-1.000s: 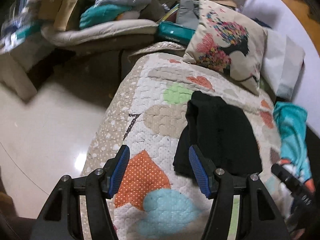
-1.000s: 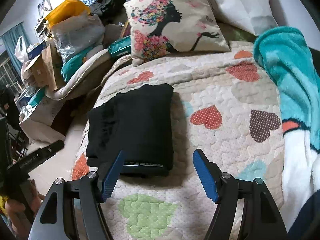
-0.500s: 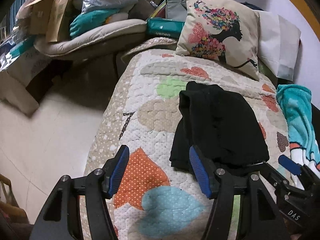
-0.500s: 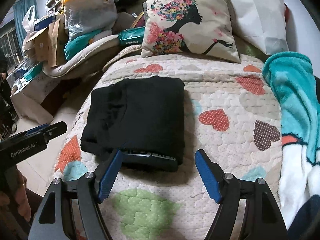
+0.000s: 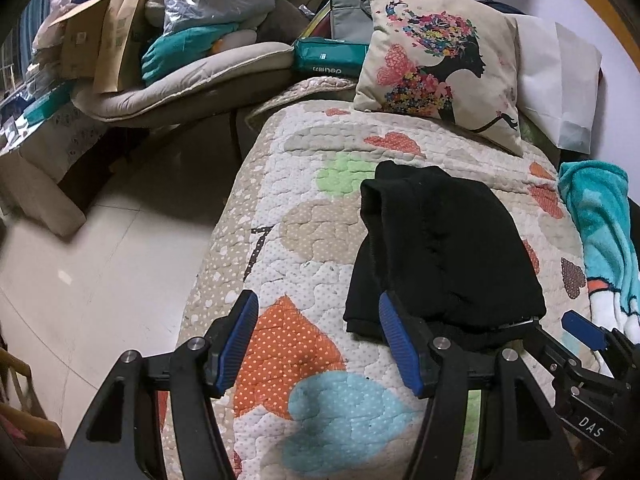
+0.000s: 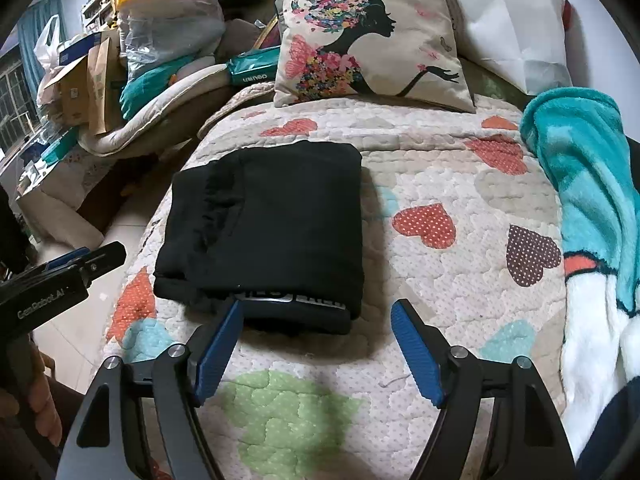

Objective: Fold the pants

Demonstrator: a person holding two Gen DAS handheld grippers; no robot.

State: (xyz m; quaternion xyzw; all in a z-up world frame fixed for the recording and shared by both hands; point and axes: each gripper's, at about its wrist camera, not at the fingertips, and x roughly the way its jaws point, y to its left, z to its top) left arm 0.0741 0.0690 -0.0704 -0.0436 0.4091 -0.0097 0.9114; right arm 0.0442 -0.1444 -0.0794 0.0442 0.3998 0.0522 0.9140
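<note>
The black pants (image 6: 272, 232) lie folded into a compact rectangle on the heart-patterned quilt (image 6: 440, 184), waistband with white lettering toward me. They also show in the left wrist view (image 5: 444, 248). My right gripper (image 6: 318, 312) is open and empty, just in front of the pants' near edge. My left gripper (image 5: 318, 304) is open and empty, at the pants' near left corner, above the quilt (image 5: 304, 216). The left gripper also shows at the left edge of the right wrist view (image 6: 100, 258).
A flower-lady cushion (image 6: 368, 36) and a white pillow (image 6: 512, 20) lie at the bed's head. A teal and white blanket (image 6: 588, 208) lies along the right side. Left of the bed are bare floor (image 5: 100, 264) and piled boxes and bags (image 5: 120, 40).
Both grippers have drawn back slightly and steadied, staying open. The folded pants have not moved.
</note>
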